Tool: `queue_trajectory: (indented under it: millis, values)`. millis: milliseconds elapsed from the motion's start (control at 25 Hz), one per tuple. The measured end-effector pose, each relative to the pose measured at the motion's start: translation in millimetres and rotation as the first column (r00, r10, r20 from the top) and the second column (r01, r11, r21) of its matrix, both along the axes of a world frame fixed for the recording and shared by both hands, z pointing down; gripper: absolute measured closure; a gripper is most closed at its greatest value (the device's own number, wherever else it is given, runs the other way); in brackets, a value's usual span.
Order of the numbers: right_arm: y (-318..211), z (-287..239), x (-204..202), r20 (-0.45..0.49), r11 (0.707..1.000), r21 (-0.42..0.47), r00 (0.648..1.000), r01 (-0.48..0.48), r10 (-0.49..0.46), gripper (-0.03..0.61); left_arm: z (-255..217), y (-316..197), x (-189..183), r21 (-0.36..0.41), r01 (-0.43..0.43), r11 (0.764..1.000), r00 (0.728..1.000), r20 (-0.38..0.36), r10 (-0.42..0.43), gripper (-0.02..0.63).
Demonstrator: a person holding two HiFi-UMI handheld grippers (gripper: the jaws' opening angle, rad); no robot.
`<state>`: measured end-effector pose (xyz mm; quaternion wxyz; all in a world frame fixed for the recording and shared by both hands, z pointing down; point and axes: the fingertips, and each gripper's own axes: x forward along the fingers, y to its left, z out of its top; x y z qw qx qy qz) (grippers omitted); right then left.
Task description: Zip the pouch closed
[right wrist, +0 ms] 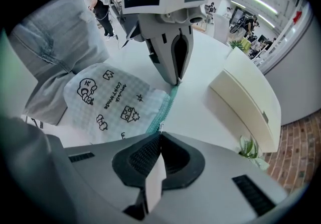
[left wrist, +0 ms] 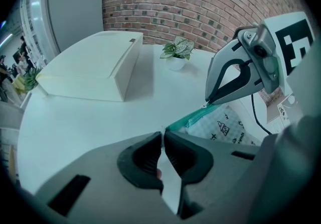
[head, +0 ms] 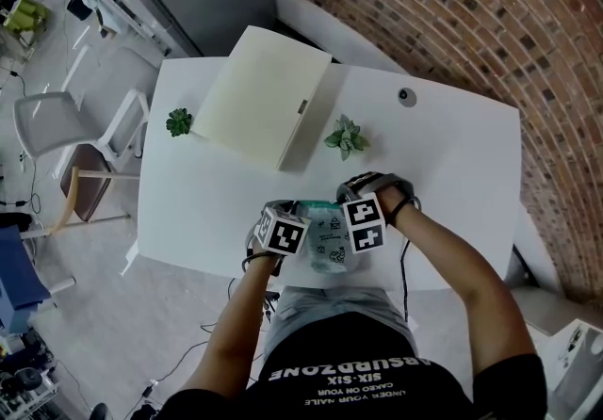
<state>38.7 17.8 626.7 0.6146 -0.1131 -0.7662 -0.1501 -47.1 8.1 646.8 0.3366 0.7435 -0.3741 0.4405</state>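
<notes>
Currently: pouch, checked white with green zip edge, on counter between both tongs. Left tongs: nearly closed, pinching one end of the zip edge. Right tongs: closed, tips nipping the opposite end. Zip edge runs straight from tips to tips.

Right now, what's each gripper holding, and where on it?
Both hold the white checked fabric pouch by its teal zipper strip: left gripper pinches one end, right gripper the opposite end.
</notes>
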Motion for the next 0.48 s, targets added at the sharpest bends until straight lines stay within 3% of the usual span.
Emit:
queue_trajectory:
  millis: [480]
  values:
    - [0.9, 2.6, 11.0, 0.000, 0.999, -0.013, 1.000, -0.030, 0.030, 0.578, -2.3, 0.7, 3.1, -0.001, -0.008, 1.000, 1.000, -0.009, 0.007, 0.584]
